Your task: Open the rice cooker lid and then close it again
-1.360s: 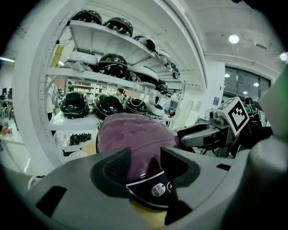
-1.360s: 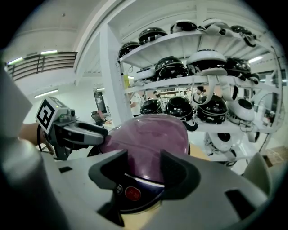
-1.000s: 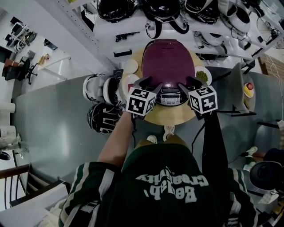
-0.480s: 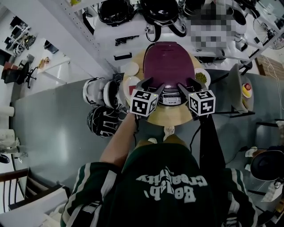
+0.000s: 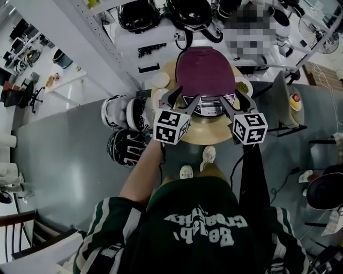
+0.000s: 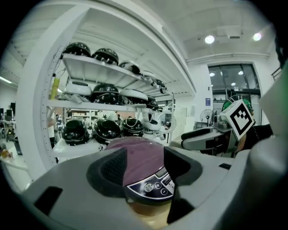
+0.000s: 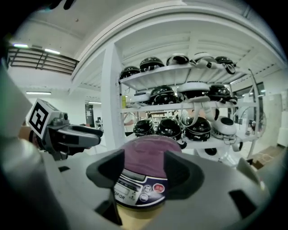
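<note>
Dark helmets (image 5: 124, 131) are lying on the grey floor at the far left, beside the round wooden bench (image 5: 210, 139). Next to them, the left tongs (image 5: 185, 98) are hovering just in front of the rice cooker (image 5: 209, 108). Their jaws are standing apart with nothing clamped and have just been opening wider. Against a second ago, they are sitting higher and drawn a little back from the cooker's front. In the left gripper view, the control panel (image 6: 154, 185) is showing beyond the gap between the pads, untouched.

The rice cooker is standing at the middle of the bench, below a rack of helmets (image 5: 193, 12). Its maroon lid (image 5: 206, 72) is lying down and closed, just as in the earlier frames.

The right tongs (image 5: 232, 100) are mirroring the left: jaws apart and just widened, gripping nothing, and raised and pulled back from where they were a second ago. The cooker is framed beyond their pads in the right gripper view. Further right, a small bowl of something green (image 5: 244, 89) is sitting on the bench, just beside the cooker.
</note>
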`<state>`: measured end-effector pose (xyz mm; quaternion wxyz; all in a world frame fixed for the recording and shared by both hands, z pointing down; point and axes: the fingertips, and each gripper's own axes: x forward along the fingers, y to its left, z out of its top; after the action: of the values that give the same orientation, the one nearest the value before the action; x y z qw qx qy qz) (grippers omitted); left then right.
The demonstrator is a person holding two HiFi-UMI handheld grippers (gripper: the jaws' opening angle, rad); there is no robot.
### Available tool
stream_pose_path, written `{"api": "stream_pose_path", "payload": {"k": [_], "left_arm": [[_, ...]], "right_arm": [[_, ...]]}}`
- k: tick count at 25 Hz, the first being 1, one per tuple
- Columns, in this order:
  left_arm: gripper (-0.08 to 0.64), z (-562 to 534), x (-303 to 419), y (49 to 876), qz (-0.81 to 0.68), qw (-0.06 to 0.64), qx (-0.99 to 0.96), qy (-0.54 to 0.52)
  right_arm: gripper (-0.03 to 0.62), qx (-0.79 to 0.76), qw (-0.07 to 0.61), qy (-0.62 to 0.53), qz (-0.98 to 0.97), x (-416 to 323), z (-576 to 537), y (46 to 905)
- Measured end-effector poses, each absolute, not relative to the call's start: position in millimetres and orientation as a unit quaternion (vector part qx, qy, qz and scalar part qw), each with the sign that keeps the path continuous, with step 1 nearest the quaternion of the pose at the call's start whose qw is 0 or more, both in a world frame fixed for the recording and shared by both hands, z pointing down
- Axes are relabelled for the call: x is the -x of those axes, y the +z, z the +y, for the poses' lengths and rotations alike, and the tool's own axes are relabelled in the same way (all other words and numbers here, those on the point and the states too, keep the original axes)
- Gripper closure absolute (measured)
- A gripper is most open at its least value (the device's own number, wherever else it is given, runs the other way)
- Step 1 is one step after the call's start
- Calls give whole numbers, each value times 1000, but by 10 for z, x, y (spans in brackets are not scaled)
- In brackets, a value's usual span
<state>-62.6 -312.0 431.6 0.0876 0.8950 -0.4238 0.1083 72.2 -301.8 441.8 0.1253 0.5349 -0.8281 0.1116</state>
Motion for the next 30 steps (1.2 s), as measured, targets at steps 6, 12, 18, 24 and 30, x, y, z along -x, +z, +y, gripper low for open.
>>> {"api": "stream_pose_path", "payload": {"k": [6,12,18,24,30], "left_arm": [[304,-2853,696,3925,-436,53,-895,83],[304,-2580,594,3693,-454,44,-888,61],[304,-2322,376,3676,-474,42,-877,68],[323,-1985,175,3690,-488,22,-870,71],[353,-1796,125,3661,-502,15,-861,79]], "right_arm": [[299,-546,112,70,-827,-779,-2711,4078],[290,-533,96,47,-840,-863,-2520,3890],[291,-505,79,41,-858,-1032,-2265,3847],[298,-487,70,26,-870,-1161,-2018,3892],[299,-472,69,25,-879,-1208,-1875,3878]]}}
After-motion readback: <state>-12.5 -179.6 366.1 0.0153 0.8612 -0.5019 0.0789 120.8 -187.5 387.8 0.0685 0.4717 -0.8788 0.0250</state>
